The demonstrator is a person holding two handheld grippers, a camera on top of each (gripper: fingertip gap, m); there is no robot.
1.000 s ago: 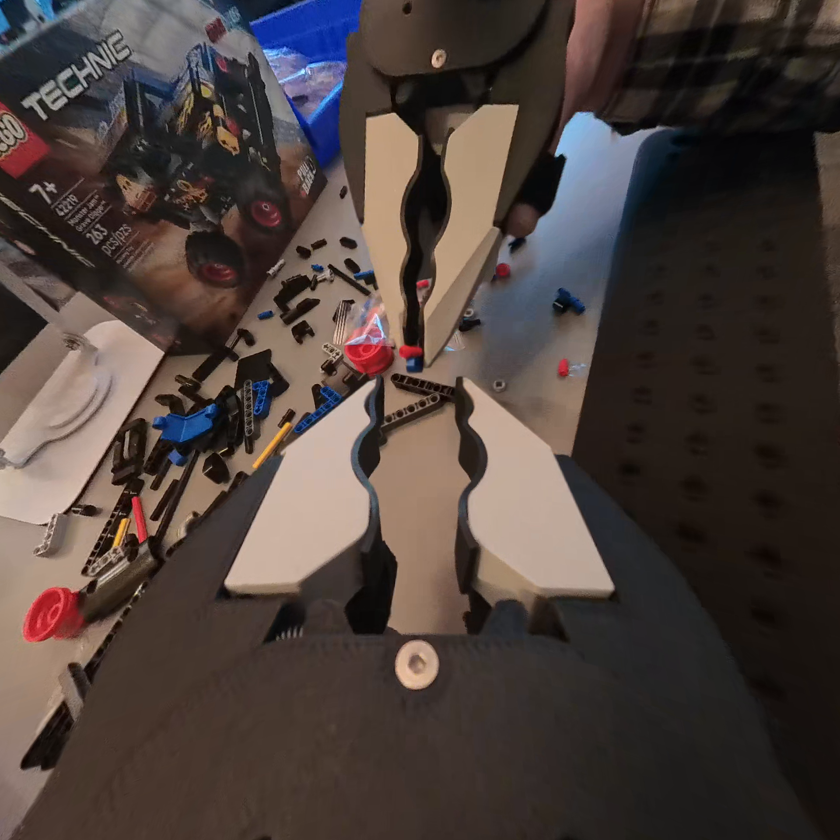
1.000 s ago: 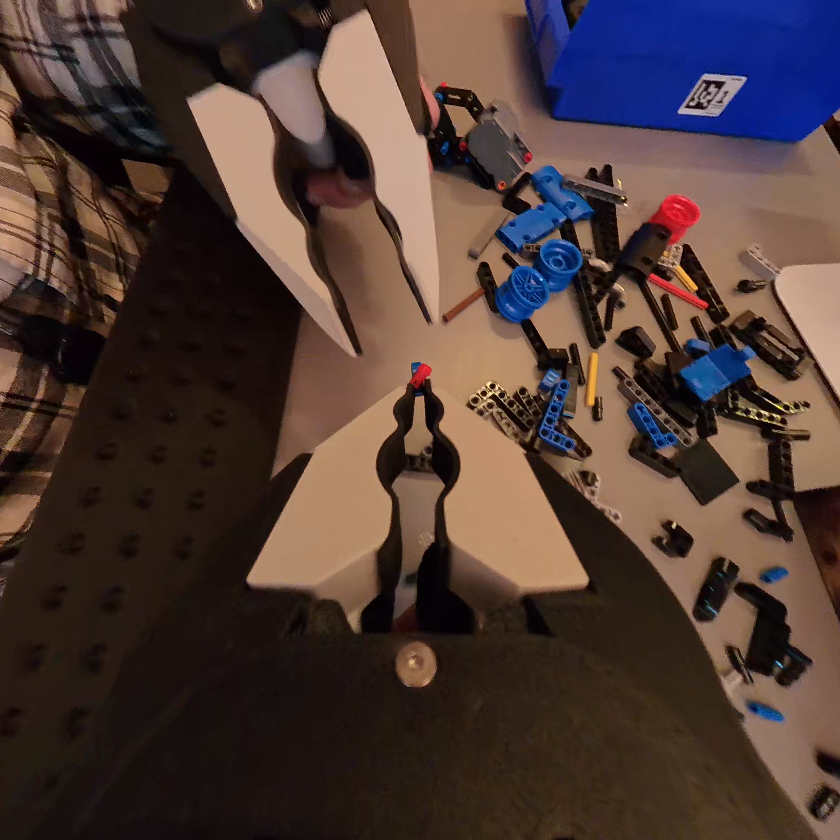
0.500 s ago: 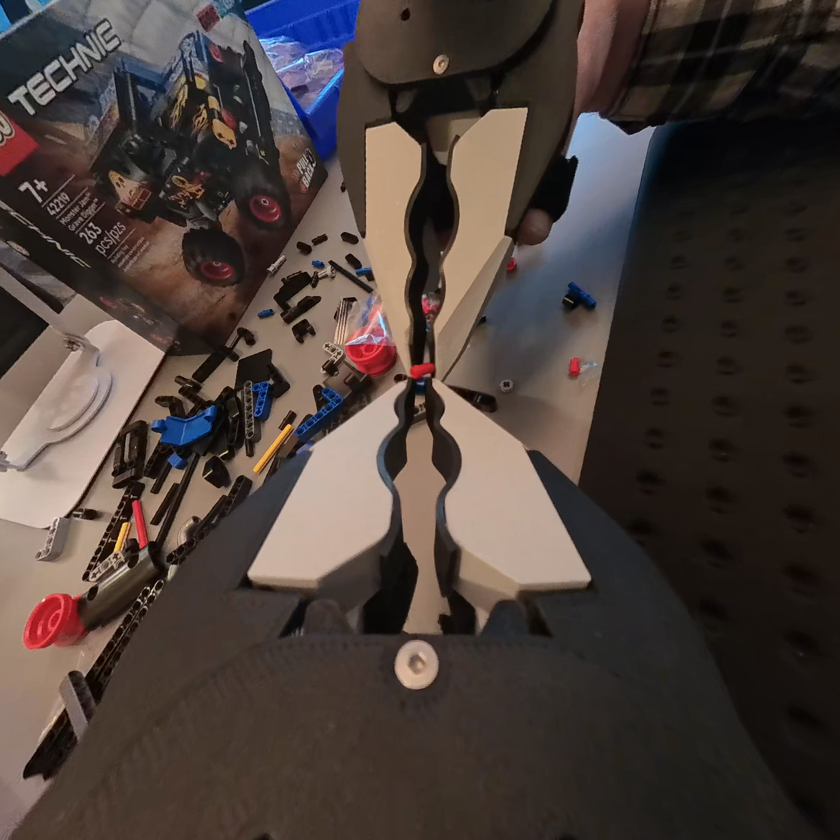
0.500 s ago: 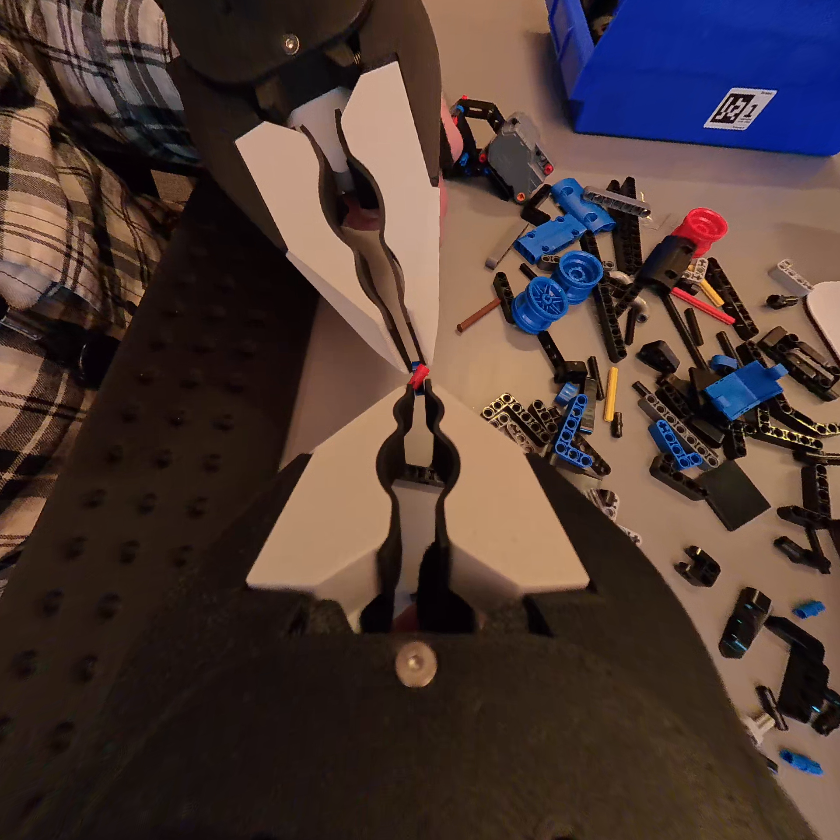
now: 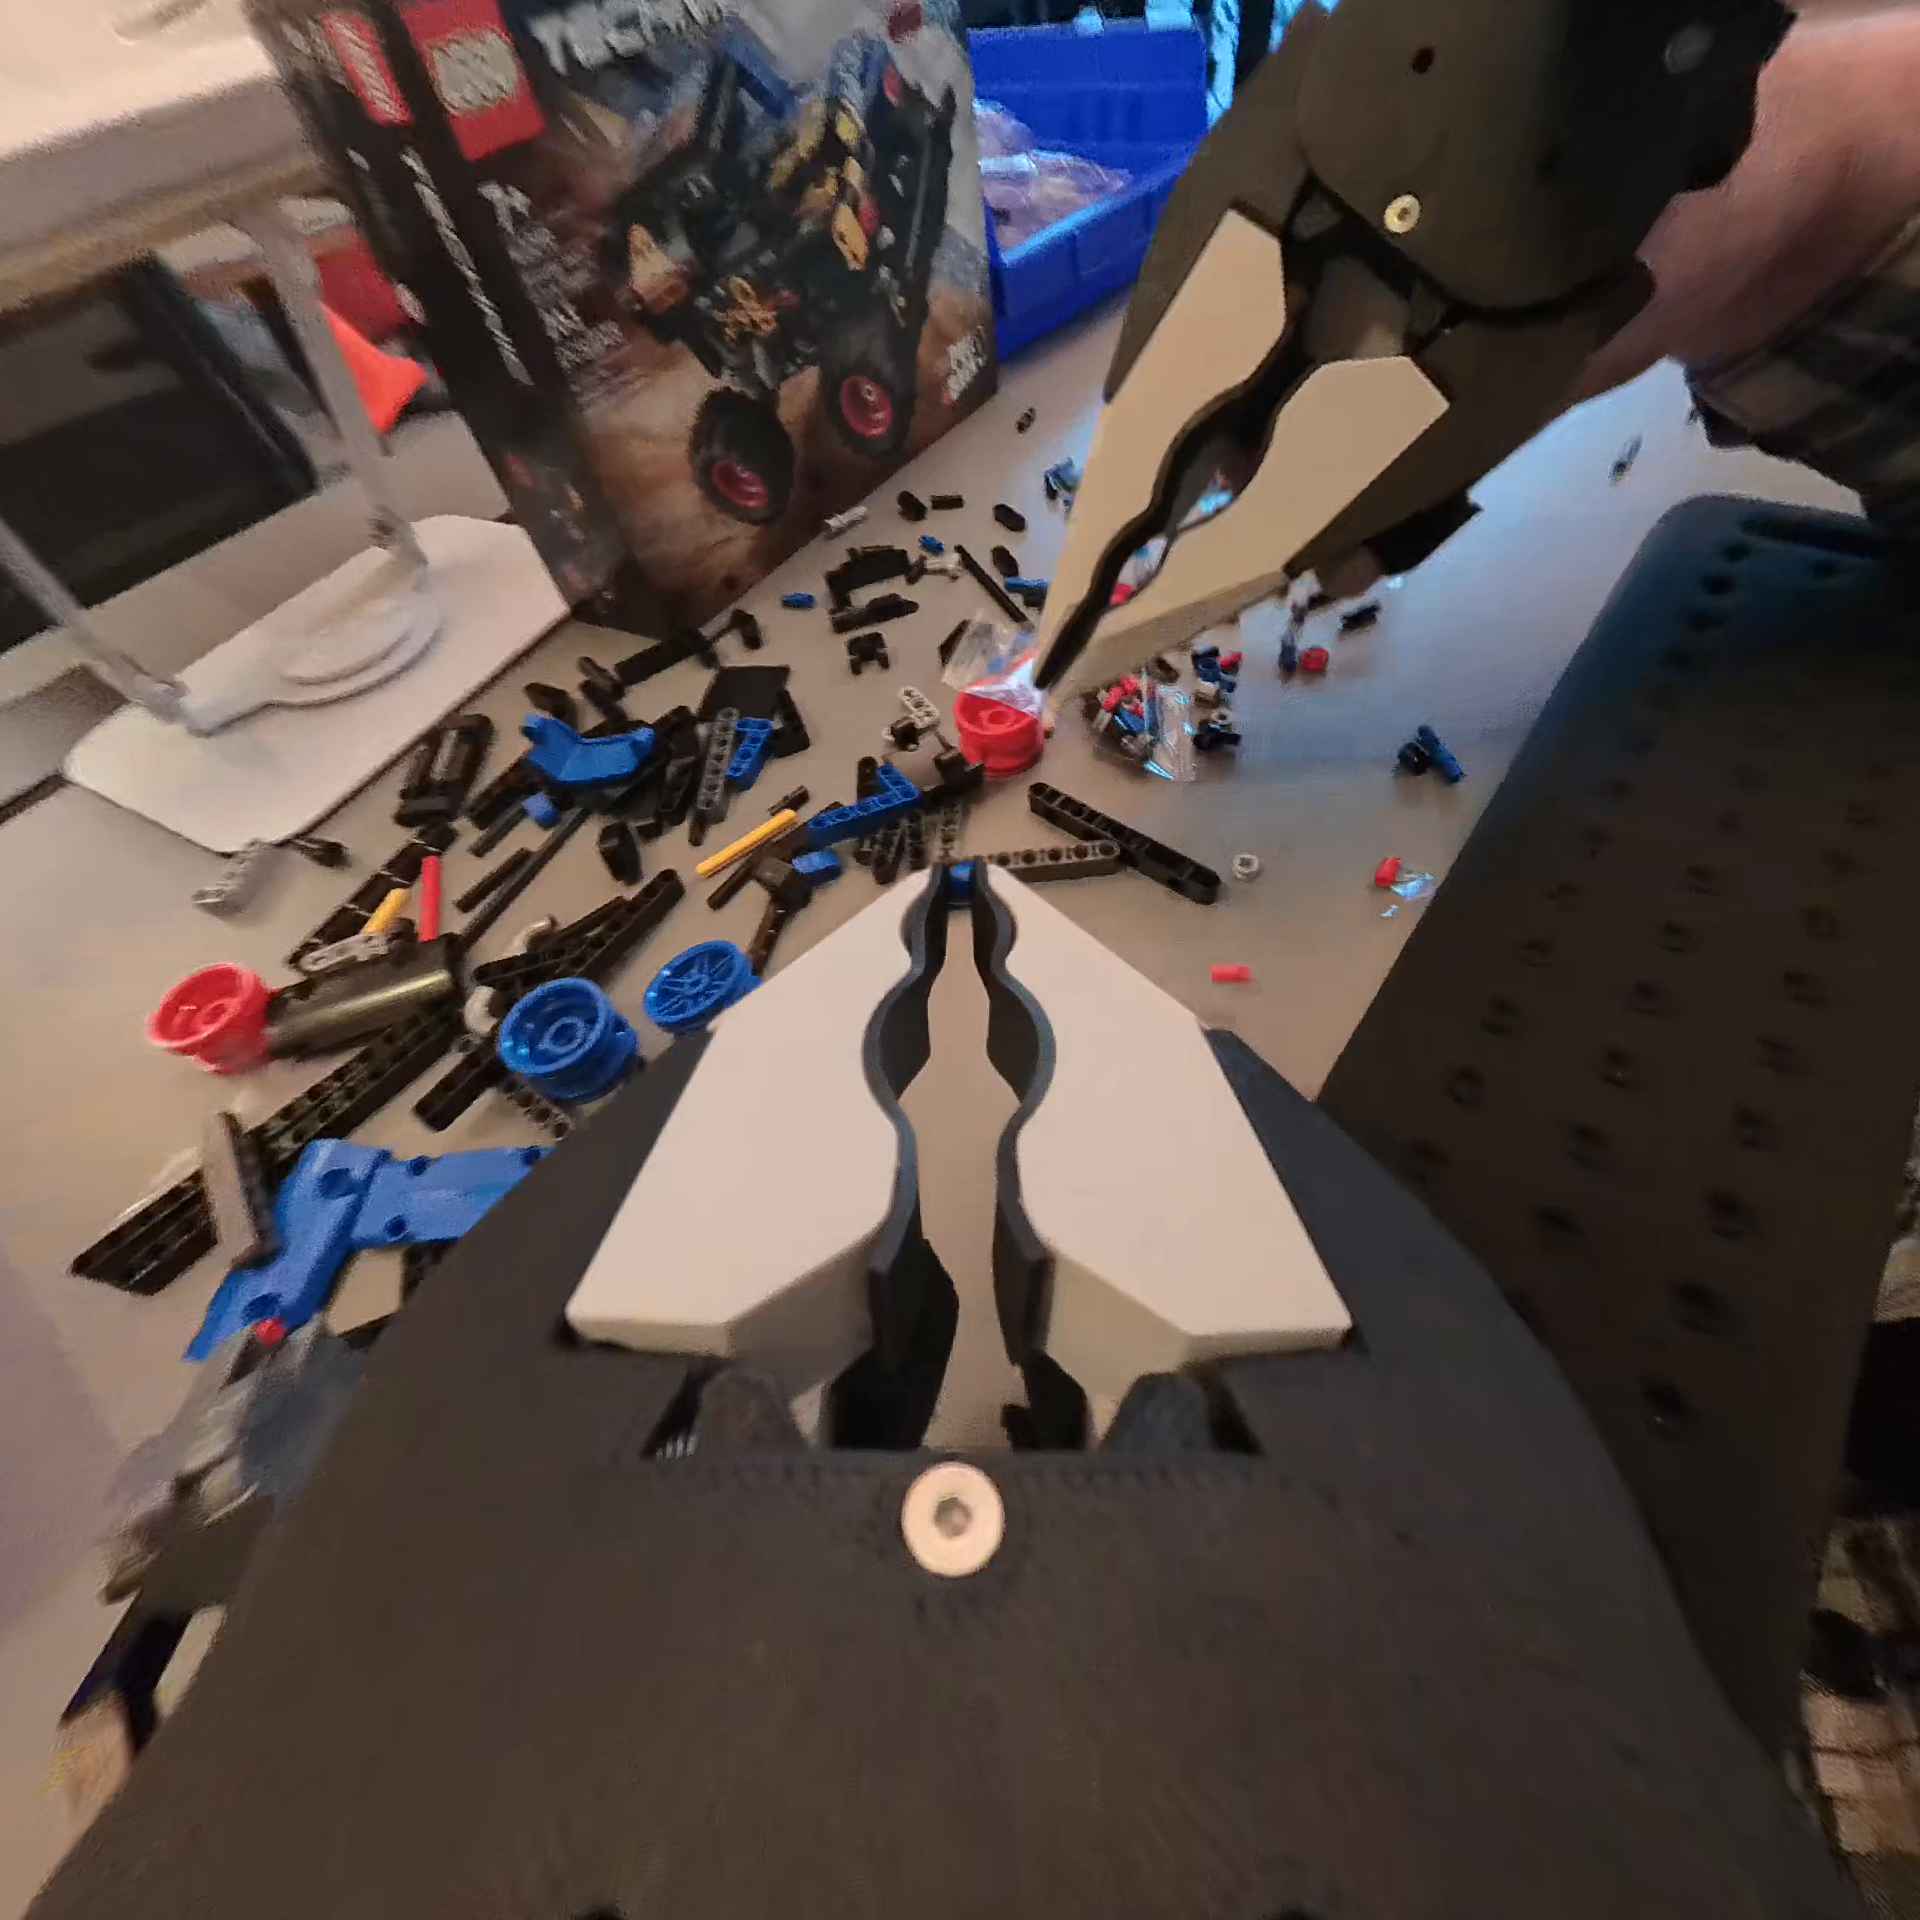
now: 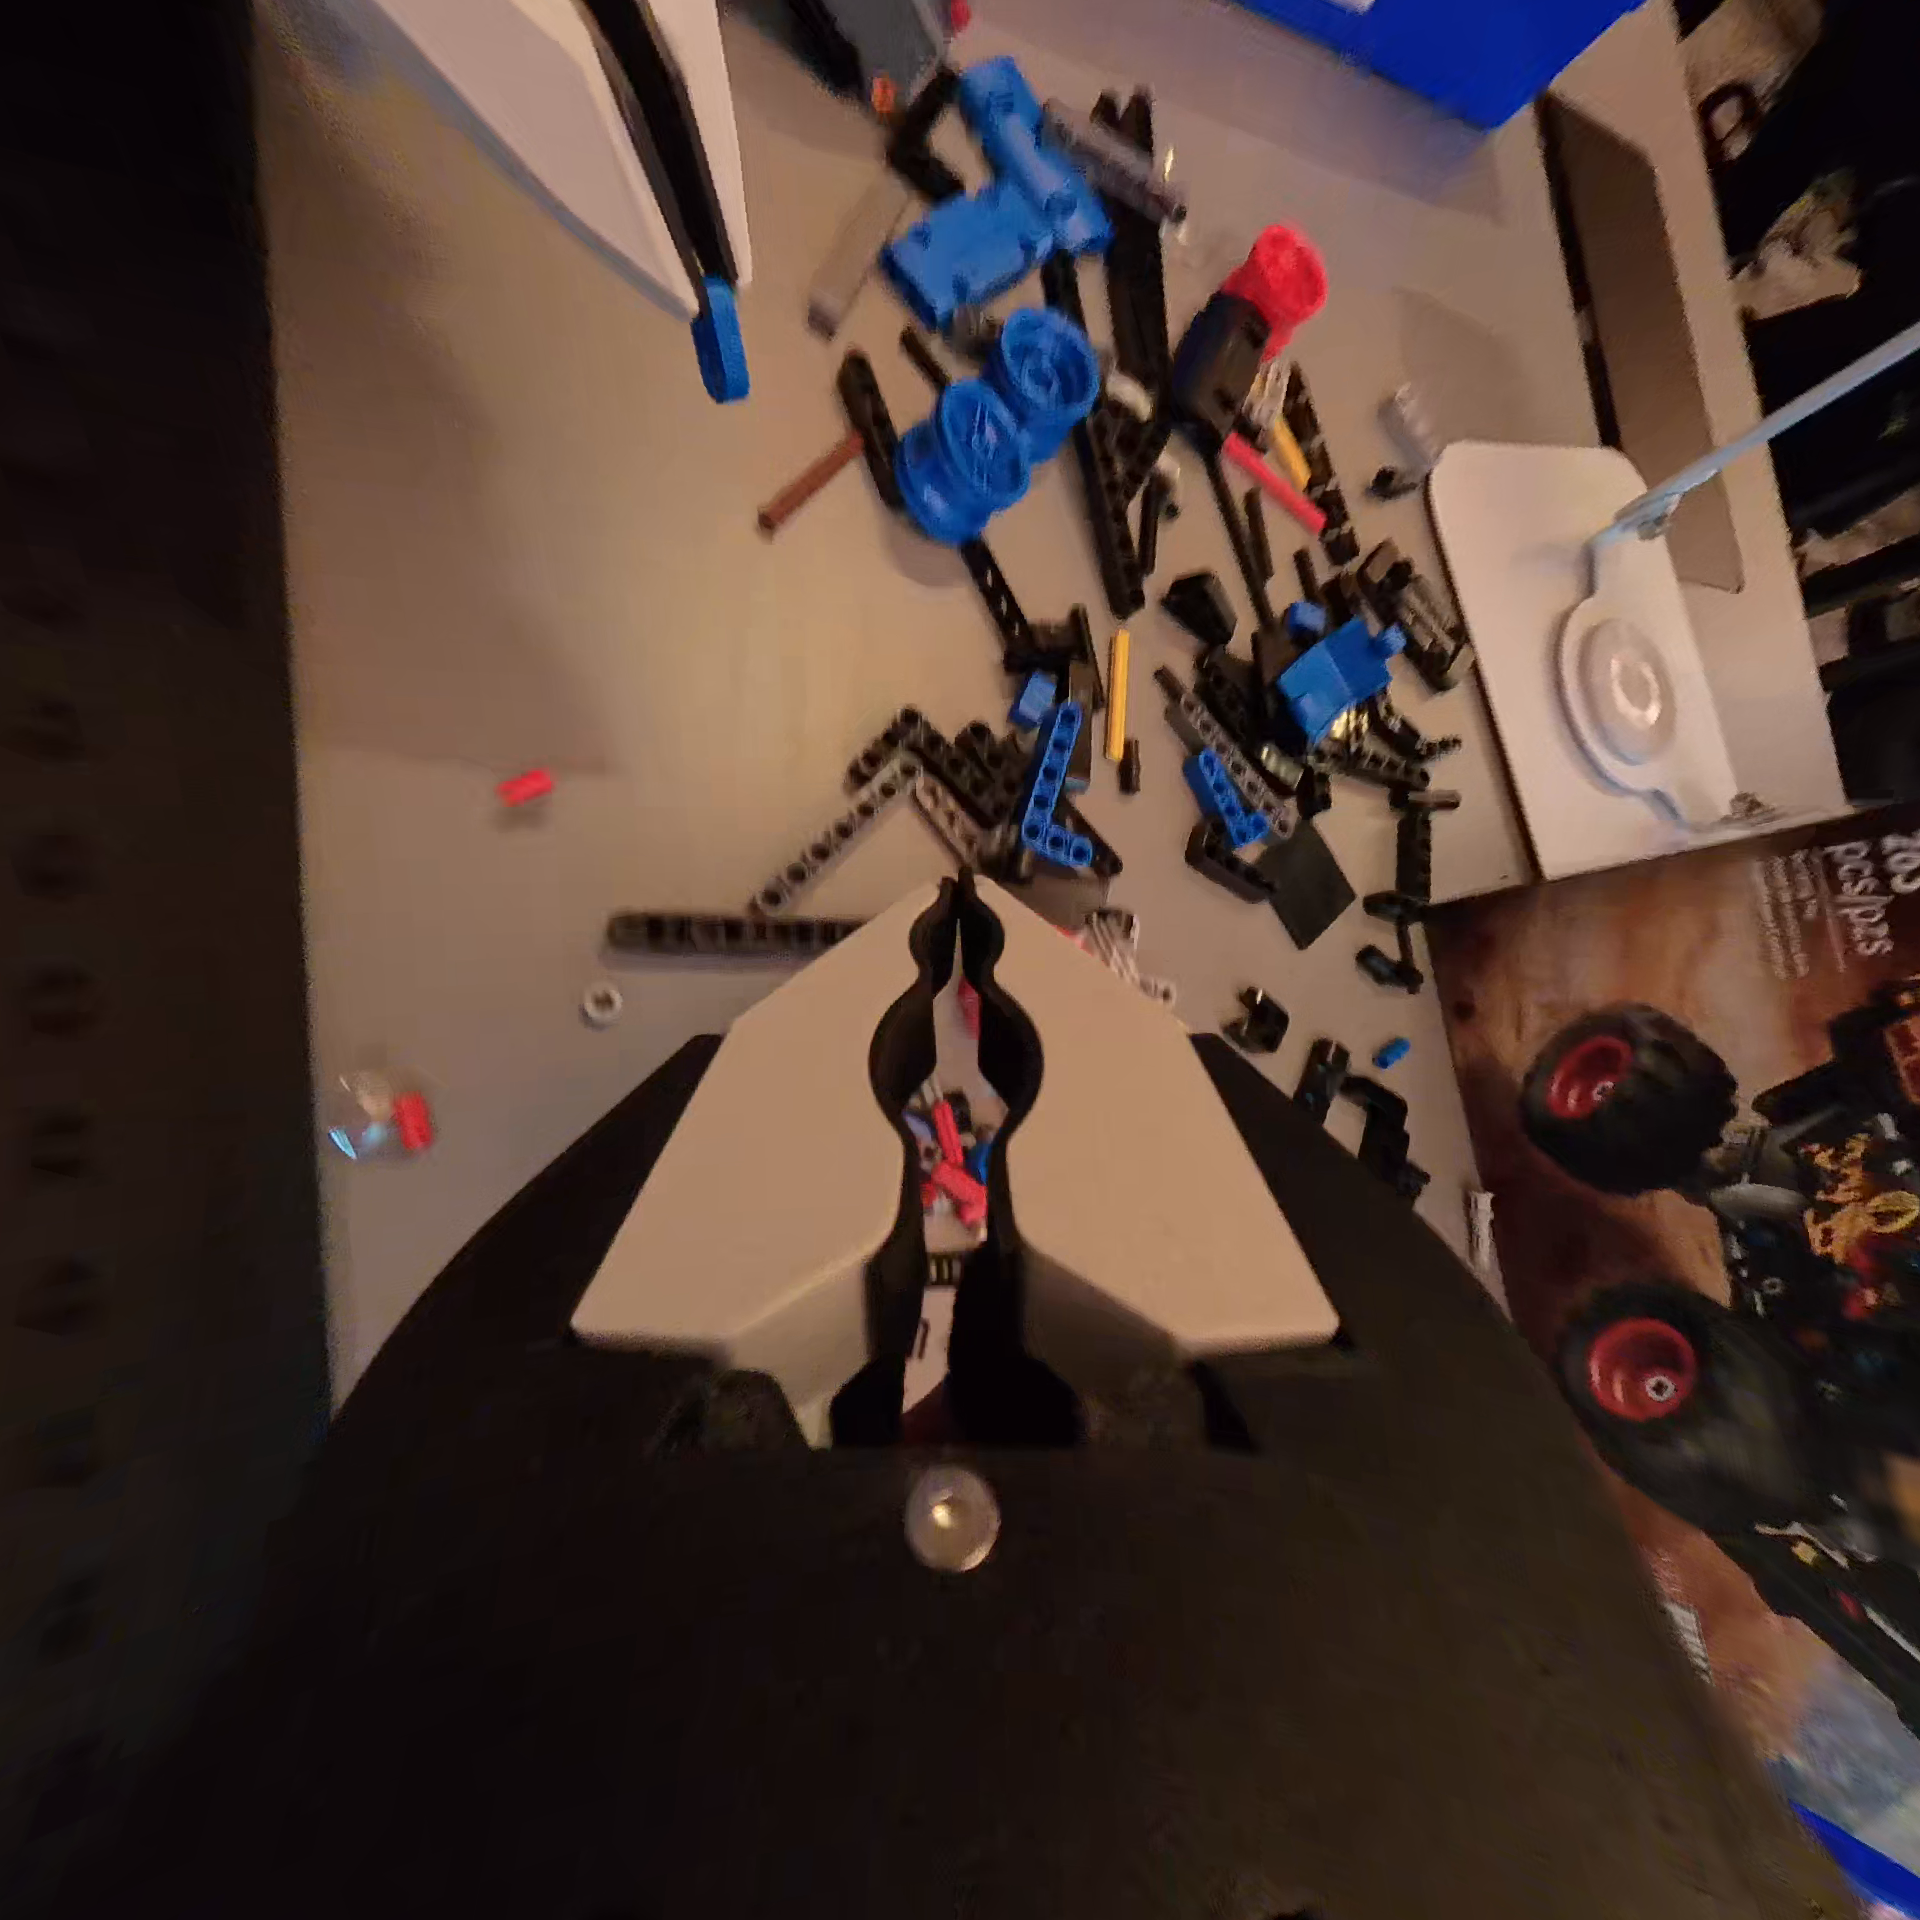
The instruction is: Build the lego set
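My left gripper (image 5: 961,883) is shut on a small blue lego piece (image 5: 961,876) pinched at its very tips, above the grey table. The right wrist view shows the same piece (image 6: 720,338) sticking out of the left gripper's tips (image 6: 715,283). My right gripper (image 6: 956,904) is shut with nothing showing between its pads. In the left wrist view it (image 5: 1047,675) points down beside a red wheel (image 5: 997,727) and a clear bag of small parts (image 5: 1153,717). A small red pin (image 5: 1229,974) lies loose on the table and also shows in the right wrist view (image 6: 525,787).
Loose black beams, blue wheels (image 5: 566,1039) and blue parts lie scattered over the table. The lego box (image 5: 727,312) stands at the back with a blue bin (image 5: 1081,156) behind it. A white stand base (image 5: 312,665) is at the left, and a black studded mat (image 5: 1662,1039) at the right. Some 10 cm of space lies between my two pairs of fingers.
The left gripper closed tip to tip on the red-and-blue piece the right gripper held. The grippers then moved apart; the left keeps the blue piece, and a red pin now lies on the table.
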